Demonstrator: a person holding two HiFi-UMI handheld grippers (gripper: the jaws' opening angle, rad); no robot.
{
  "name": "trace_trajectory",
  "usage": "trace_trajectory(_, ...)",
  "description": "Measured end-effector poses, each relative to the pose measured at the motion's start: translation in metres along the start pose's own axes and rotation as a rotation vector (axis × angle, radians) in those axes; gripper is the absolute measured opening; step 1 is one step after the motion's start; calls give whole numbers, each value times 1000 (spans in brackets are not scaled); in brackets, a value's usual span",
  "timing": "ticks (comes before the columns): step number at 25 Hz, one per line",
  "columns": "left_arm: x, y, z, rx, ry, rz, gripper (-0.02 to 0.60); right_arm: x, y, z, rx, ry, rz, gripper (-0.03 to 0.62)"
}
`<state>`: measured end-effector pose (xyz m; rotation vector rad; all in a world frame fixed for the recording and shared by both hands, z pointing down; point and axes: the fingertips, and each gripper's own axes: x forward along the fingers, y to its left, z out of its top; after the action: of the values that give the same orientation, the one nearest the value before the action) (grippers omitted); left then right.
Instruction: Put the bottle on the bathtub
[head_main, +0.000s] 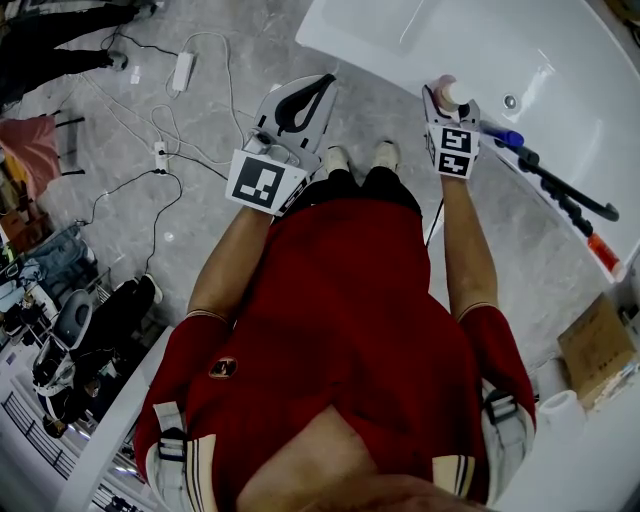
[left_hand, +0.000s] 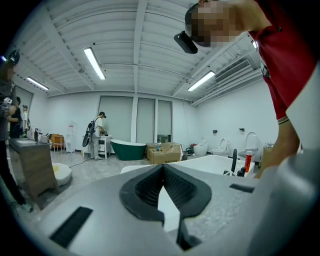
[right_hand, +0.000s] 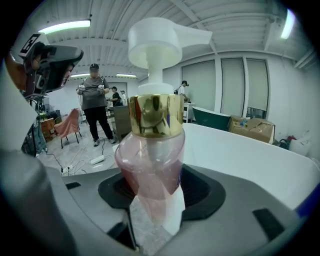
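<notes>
A clear pink pump bottle (right_hand: 150, 165) with a gold collar and a white pump head stands upright between the jaws of my right gripper (right_hand: 152, 186), which is shut on its body. In the head view the bottle (head_main: 449, 92) and right gripper (head_main: 447, 102) hang over the floor just beside the near rim of the white bathtub (head_main: 420, 40). The tub's rim (right_hand: 240, 150) stretches behind the bottle. My left gripper (head_main: 318, 88) is held over the grey floor left of the tub. Its jaws (left_hand: 161, 167) are shut with nothing in them.
A black faucet with a hand shower (head_main: 565, 190), a blue item (head_main: 505, 135) and an orange-red bottle (head_main: 603, 250) sit on the tub's right rim. A cardboard box (head_main: 595, 350) lies lower right. Cables and a power strip (head_main: 160, 155) trail on the floor at left. A person (right_hand: 95, 107) stands beyond.
</notes>
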<state>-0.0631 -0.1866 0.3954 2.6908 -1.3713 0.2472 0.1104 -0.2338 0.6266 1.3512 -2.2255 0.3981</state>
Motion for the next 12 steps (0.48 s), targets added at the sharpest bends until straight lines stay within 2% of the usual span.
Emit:
trace_trajectory(4,-3,-4,0,0,-3,-9,8,-2,-2,-4,15,22,-20,278)
trace_trajectory(12,-8,-7,1,-5,-15,-33,8,-20,1,0,23,14,-43,288)
